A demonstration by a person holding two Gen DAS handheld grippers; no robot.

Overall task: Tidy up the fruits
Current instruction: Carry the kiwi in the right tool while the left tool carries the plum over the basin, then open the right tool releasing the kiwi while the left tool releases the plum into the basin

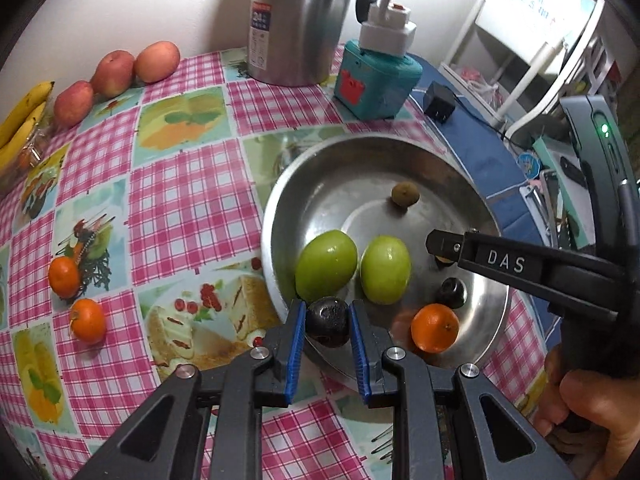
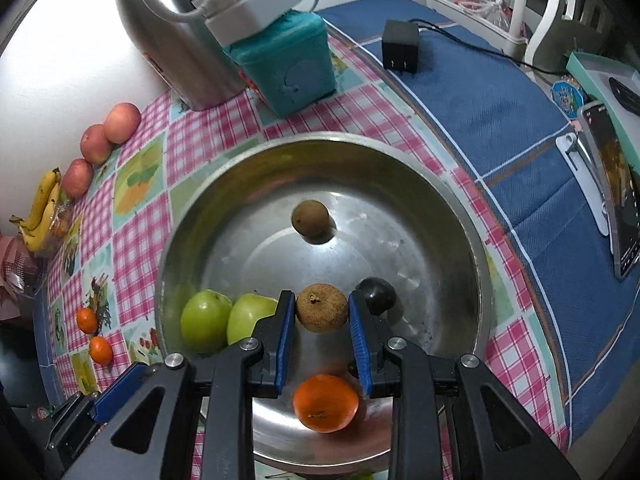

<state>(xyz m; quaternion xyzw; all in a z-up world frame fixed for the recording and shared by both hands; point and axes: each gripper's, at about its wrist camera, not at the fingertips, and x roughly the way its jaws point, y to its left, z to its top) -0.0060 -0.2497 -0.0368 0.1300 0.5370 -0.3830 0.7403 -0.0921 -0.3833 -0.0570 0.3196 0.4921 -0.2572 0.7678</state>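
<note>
The left gripper [image 1: 327, 322] has its fingers [image 1: 295, 340] narrow and clamped on a dark round fruit [image 1: 327, 320], one blue pad pressing on each side of it. Just beyond those fingertips lies the near rim of a steel bowl [image 1: 280, 200], and past the held fruit two green fruits [image 1: 326, 265] sit side by side inside the bowl. To the right of the fingers an orange [image 1: 435, 327] rests on the bowl's wall, with a second dark fruit [image 1: 451, 292] near it. Far ahead of the fingertips a small brown fruit [image 1: 405, 195] lies on the bowl's floor.

The right gripper [image 2: 322, 308] likewise has its fingers [image 2: 285, 332] narrow, gripping a rough brown fruit [image 2: 322, 307] over the bowl's inside. Directly beneath and behind these fingers sits the orange; just right of the right-hand finger is the second dark fruit.

Well to the left of both sets of fingers, two more small oranges [image 1: 64, 277] lie on the checked bench [image 1: 192, 208], and farther off, three reddish apples [image 1: 114, 73] and bananas [image 1: 24, 120] sit by the wall.
</note>
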